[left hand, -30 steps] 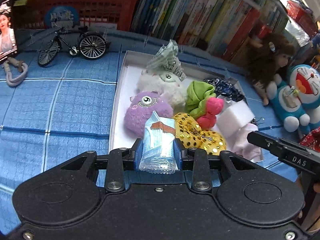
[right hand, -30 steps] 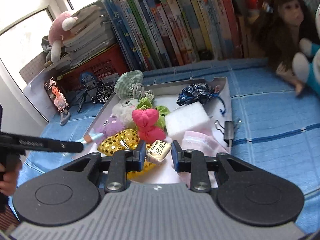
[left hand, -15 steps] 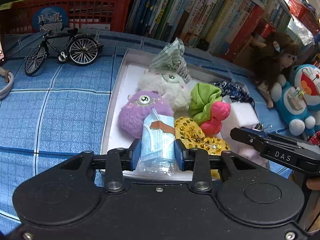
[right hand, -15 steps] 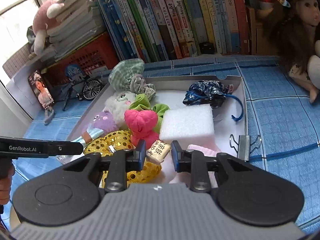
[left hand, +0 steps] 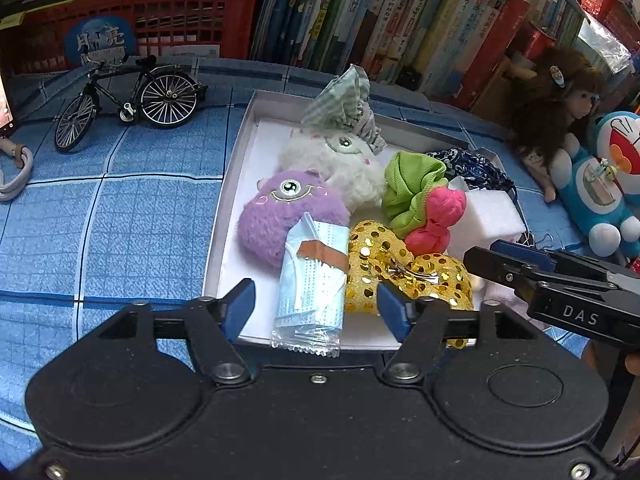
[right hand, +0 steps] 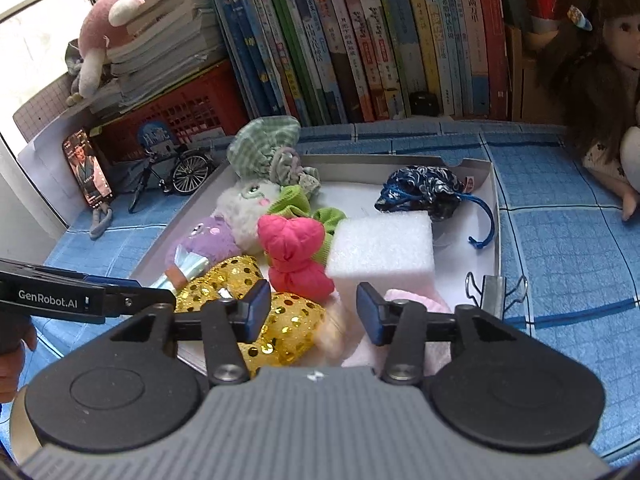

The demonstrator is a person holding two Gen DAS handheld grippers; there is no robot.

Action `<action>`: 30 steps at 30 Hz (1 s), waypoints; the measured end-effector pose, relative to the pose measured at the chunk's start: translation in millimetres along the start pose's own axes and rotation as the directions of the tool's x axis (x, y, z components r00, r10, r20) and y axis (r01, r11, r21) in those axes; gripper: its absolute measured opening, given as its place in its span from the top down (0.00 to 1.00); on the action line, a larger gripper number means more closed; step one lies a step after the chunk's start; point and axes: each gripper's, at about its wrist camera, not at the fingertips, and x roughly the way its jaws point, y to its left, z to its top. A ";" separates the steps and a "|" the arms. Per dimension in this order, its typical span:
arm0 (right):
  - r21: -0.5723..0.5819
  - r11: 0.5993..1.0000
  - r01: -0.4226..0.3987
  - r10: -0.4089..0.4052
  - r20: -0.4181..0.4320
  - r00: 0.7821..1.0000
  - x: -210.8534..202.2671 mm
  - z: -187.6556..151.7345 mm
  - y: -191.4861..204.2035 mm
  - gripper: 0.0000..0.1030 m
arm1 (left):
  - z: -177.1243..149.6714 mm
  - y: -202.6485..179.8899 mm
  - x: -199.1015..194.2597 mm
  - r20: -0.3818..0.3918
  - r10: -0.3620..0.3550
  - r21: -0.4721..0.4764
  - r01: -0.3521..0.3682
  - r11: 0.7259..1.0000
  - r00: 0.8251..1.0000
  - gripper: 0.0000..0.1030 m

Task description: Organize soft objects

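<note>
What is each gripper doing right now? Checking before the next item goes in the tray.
Left gripper: just opened; wrapped face mask lies loose between the pads.
Right gripper: just opened, holding nothing.

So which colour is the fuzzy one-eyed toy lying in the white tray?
Purple; the fuzzy one-eyed toy shows best in the left wrist view.

The left gripper (left hand: 316, 304) let go: its jaws spread clear of the mask packet (left hand: 312, 284) between them. The right gripper (right hand: 313, 312) opened too, dropping its small packet (right hand: 332, 330), now blurred.
</note>
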 end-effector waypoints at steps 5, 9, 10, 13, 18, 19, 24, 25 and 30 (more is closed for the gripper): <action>-0.012 1.000 0.006 -0.006 0.018 1.000 -8.9 -2.2 3.1 0.29 | -3.6 -6.4 -10.8 0.025 0.012 0.018 -0.012 1.000 1.000 0.26; -0.019 1.000 0.016 -0.016 0.036 0.999 -17.3 -3.0 5.7 0.25 | -7.6 -12.7 -19.2 0.037 0.022 0.041 -0.024 0.999 0.999 0.24; -0.022 1.000 0.019 -0.018 0.042 0.999 -20.1 -3.0 6.6 0.24 | -8.4 -13.6 -21.5 0.042 0.024 0.044 -0.026 0.999 0.999 0.24; -0.023 1.000 0.019 -0.018 0.059 0.998 -27.0 -2.7 9.3 0.21 | -10.7 -16.7 -27.6 0.057 0.030 0.049 -0.032 0.998 0.998 0.24; -0.035 0.999 0.024 -0.021 0.081 0.997 -38.5 -4.4 14.3 0.18 | -14.0 -20.5 -34.6 0.071 0.032 0.056 -0.036 0.998 0.997 0.23; -0.037 0.999 0.024 -0.021 0.084 0.996 -40.4 -4.9 14.9 0.18 | -14.9 -21.5 -35.8 0.074 0.033 0.057 -0.037 0.998 0.997 0.23; -0.038 0.998 0.045 -0.040 0.107 0.993 -49.5 -8.0 17.2 0.15 | -20.1 -23.8 -41.9 0.090 0.033 0.055 -0.038 0.998 0.995 0.23; -0.037 0.998 0.049 -0.044 0.113 0.993 -51.2 -8.8 17.4 0.15 | -21.4 -24.1 -43.3 0.094 0.033 0.057 -0.038 0.998 0.995 0.23; -0.032 0.996 0.083 -0.077 0.159 0.984 -64.4 -14.6 20.6 0.12 | -30.0 -25.4 -53.7 0.121 0.044 0.062 -0.052 0.997 0.992 0.22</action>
